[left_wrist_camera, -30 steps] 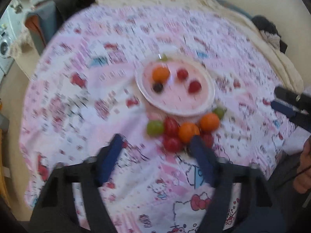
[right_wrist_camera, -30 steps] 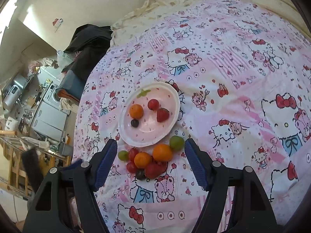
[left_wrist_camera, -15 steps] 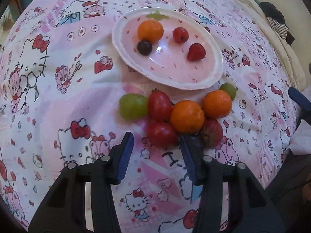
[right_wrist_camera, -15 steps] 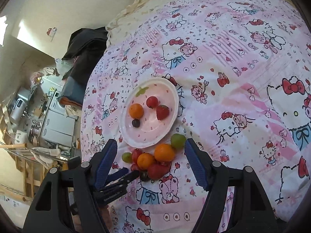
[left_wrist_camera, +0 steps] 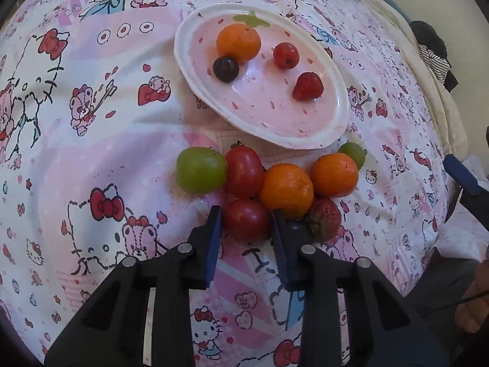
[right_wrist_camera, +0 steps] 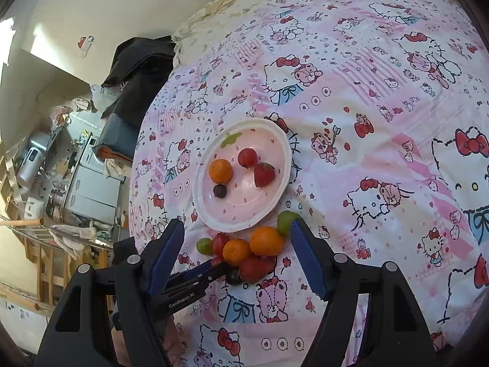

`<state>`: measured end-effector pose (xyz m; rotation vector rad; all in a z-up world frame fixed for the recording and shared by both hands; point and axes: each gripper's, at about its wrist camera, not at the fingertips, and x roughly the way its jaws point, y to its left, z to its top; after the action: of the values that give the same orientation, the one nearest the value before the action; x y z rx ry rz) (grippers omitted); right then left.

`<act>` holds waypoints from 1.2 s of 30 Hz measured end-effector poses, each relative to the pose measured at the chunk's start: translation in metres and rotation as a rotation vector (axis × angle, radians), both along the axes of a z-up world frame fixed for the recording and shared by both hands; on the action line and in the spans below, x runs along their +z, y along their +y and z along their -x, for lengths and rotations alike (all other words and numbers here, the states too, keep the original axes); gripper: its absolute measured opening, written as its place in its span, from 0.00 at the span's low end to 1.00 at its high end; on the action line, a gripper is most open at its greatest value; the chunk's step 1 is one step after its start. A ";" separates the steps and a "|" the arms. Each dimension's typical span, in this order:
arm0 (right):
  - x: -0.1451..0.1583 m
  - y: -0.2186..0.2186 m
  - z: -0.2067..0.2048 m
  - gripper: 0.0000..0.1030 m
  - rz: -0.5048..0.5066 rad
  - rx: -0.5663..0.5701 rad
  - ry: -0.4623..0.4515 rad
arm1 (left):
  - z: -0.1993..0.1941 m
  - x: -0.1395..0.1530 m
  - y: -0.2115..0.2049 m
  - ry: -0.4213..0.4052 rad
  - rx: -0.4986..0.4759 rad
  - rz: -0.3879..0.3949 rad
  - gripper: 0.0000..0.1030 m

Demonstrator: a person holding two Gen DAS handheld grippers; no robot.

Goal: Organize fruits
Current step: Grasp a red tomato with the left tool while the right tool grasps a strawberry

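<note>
Left gripper (left_wrist_camera: pixel 246 218) dropped to the pile, jaws just closing on the near red tomato (left_wrist_camera: pixel 246 218), pads touching. Squeezing could bruise it or nudge the orange (left_wrist_camera: pixel 287 191).

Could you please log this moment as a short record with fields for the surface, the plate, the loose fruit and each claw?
surface: cartoon-print bedsheet
plate: holds an orange, a dark grape, a small red fruit and a strawberry
loose fruit: cluster on the sheet just beside the plate
left claw: jaws have just been closing around a red tomato at the cluster's near edge
right claw: open, above the cluster, holding nothing
</note>
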<state>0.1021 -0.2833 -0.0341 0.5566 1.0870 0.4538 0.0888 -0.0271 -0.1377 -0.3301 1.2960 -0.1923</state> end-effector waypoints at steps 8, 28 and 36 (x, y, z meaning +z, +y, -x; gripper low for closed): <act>-0.001 -0.005 0.002 0.72 0.034 -0.021 -0.004 | 0.017 0.039 -0.001 -0.111 -0.009 -0.065 0.26; -0.087 0.083 0.002 0.65 0.264 0.260 0.214 | 0.045 0.077 0.042 -0.172 0.083 -0.144 0.24; -0.099 0.103 0.001 0.61 0.403 0.306 0.164 | 0.041 0.082 0.039 -0.185 0.082 -0.124 0.24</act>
<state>0.1009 -0.1802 -0.1329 0.0706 1.3872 0.4431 0.0481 0.0117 -0.0558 -0.2527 1.1043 -0.0709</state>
